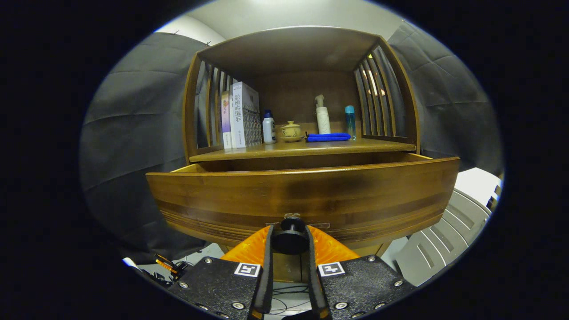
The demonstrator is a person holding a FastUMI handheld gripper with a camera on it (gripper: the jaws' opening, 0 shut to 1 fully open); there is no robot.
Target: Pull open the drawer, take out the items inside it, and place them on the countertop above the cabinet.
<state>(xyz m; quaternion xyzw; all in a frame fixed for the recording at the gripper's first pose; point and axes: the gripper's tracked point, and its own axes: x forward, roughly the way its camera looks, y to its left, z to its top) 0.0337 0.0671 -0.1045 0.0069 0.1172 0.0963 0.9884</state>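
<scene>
Fingers (290,249) pinched on the black knob (290,239) low on the drawer front (302,195), one on each side, pressing it. Drawer (306,171) already pulled out toward the fingers, long axis running left to right, front face filling the near view. Next move probably means letting go, going up over the front edge, then down inside. Can't see a single item in there though, front panel sits too high and hides the whole inside, only a strip of the side walls showing. Worktop (302,149) just above and beyond, already carrying books (240,115) far left, a small bottle (268,127), a teapot (291,131), a blue cloth (328,137), a pump bottle (322,114) and a blue-capped bottle (350,121). Free room looks to be along its near edge.
</scene>
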